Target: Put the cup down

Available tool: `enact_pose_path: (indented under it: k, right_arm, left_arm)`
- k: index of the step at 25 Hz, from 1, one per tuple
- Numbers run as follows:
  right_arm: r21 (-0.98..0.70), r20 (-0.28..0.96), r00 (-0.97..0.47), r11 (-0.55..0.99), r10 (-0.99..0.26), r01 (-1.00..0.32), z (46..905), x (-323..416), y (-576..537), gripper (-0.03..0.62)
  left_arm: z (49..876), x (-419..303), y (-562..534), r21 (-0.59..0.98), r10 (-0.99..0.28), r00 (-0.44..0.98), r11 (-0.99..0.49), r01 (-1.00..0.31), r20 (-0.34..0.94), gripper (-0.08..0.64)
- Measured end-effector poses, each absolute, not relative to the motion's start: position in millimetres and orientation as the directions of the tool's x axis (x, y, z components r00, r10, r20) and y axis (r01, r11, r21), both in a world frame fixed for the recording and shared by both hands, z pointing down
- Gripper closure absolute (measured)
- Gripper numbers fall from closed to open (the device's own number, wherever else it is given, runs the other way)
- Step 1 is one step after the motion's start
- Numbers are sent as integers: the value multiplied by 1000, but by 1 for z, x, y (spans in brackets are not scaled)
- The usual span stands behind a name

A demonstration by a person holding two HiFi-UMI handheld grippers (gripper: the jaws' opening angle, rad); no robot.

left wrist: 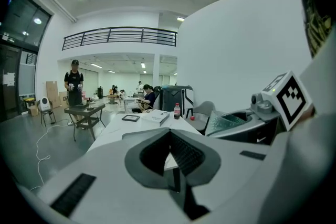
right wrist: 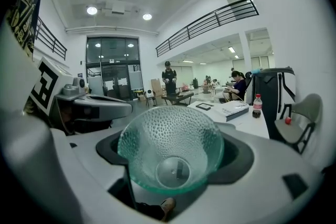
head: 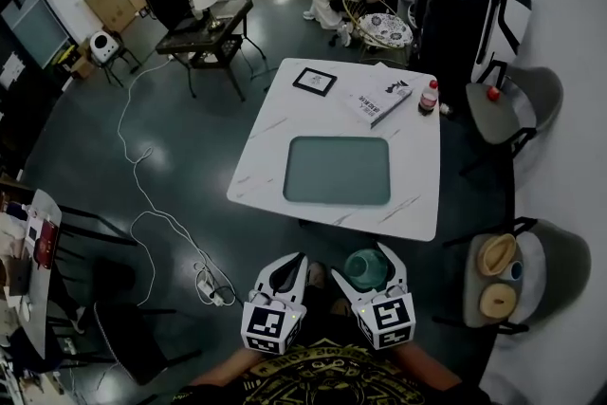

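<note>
1. Right gripper (head: 368, 255): jaws clamped on the green dimpled glass cup (right wrist: 170, 157), which is held in the air just off the near edge of the table (head: 417, 175).
2. Left gripper (head: 292, 263): jaws pressed together, nothing between them; also just off the table's near edge.
3. Grey-green tray (head: 339, 170) lies at the table's centre.

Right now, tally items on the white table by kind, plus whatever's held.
tray: 1
picture frame: 1
book: 1
soda bottle: 1
glass cup, held: 1
Total: 5
</note>
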State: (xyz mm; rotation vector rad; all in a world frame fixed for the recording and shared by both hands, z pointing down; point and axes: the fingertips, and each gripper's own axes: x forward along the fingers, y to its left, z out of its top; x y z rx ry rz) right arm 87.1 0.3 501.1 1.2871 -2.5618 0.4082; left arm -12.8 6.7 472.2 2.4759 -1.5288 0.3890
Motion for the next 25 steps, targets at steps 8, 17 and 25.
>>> enact_pose_path:
  k: [8, 17, 25]
  right_arm:
    - [-123, 356, -553, 548, -754, -827, 505, 90, -6, 190]
    - [-111, 379, -538, 540, -753, -834, 508, 76, -31, 190]
    - [-99, 410, -509, 519, -756, -849, 514, 60, -67, 190]
  left_arm:
    - [477, -7, -10, 51, -827, 463, -472, -880, 319, 550]
    - [482, -21, -36, 86, -817, 477, -477, -875, 324, 550]
    - [490, -39, -74, 109, -807, 492, -484, -868, 327, 550]
